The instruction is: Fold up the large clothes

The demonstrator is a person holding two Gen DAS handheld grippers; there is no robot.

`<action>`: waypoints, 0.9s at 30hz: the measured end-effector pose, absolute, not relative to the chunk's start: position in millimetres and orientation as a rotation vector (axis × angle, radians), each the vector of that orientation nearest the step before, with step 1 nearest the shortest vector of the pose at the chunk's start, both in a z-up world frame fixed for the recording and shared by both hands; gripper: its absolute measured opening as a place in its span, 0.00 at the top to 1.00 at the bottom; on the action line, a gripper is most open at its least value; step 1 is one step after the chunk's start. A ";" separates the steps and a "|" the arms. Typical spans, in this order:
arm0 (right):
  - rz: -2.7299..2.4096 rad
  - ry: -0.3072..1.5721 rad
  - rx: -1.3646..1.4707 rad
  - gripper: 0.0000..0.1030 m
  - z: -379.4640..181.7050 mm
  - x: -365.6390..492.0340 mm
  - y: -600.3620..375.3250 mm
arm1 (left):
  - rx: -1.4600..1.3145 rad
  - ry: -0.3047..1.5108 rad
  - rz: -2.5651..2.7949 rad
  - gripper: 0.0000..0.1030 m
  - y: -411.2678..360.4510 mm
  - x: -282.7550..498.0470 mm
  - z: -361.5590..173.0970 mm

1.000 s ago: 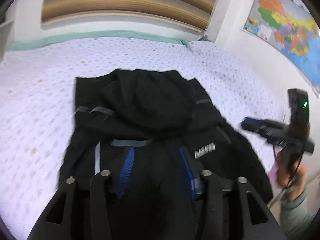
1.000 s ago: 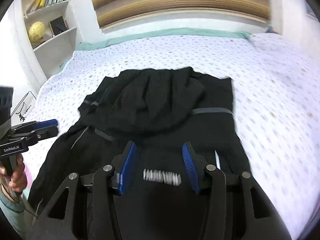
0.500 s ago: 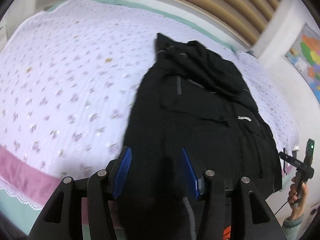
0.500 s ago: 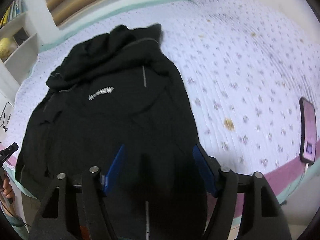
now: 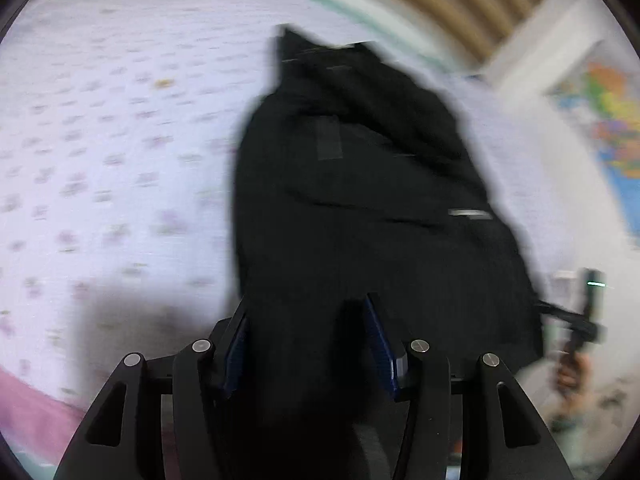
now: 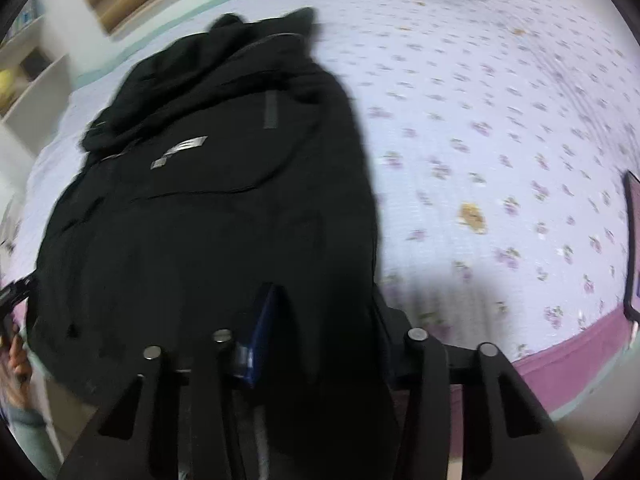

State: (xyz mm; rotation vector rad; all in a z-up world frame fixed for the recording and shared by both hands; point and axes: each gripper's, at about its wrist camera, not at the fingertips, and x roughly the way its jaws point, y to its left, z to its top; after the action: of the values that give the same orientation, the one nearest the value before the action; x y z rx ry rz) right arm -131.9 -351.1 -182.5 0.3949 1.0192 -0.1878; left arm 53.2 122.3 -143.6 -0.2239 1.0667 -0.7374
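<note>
Large black fabric jacket (image 6: 224,200) noted limp, soft, on floral bedsheet (image 6: 480,128). Hem bunched between both jaws, closure indeterminable; hem corners judged best hold.

Left hand-held gripper (image 5: 306,344) and right hand-held gripper (image 6: 320,344) each have black cloth bunched between their blue-padded fingers, both pointing forward.

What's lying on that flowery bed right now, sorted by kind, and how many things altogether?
Black jacket: 1, spread across the bed
Phone: 1, at the bed's right edge, partly cut off by the frame
Total: 2
</note>
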 end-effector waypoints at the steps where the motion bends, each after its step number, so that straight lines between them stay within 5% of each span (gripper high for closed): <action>1: -0.145 1.007 0.417 0.53 -176.8 -134.0 -349.5 | -0.275 1.052 -0.813 0.49 122.8 49.8 -135.3; 6: 0.143 0.942 0.625 0.54 -163.7 -149.0 -348.4 | -0.482 1.040 -0.976 0.48 134.3 49.1 -133.5; 14: -0.055 1.085 0.497 0.53 -200.3 -183.9 -335.5 | -0.316 1.097 -0.779 0.48 138.3 13.8 -165.6; 15: -0.059 1.079 0.488 0.57 -199.4 -186.3 -333.7 | -0.305 1.088 -0.759 0.51 137.0 11.9 -162.9; 16: -0.067 1.076 0.473 0.73 -196.8 -187.6 -331.9 | -0.295 1.082 -0.737 0.70 135.3 11.5 -159.2; 18: -0.085 1.069 0.442 0.85 -187.1 -186.5 -326.5 | -0.306 1.046 -0.717 0.83 135.3 14.6 -146.4; 27: -0.007 0.848 0.478 0.88 -96.4 -161.1 -351.3 | -0.415 0.855 -0.807 0.85 134.6 52.3 -66.0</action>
State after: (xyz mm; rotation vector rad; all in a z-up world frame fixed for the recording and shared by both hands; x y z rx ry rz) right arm -161.1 -351.3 -96.4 0.4781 0.8482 -0.0075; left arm 52.3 134.6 -66.0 -0.4154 0.8548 -0.8073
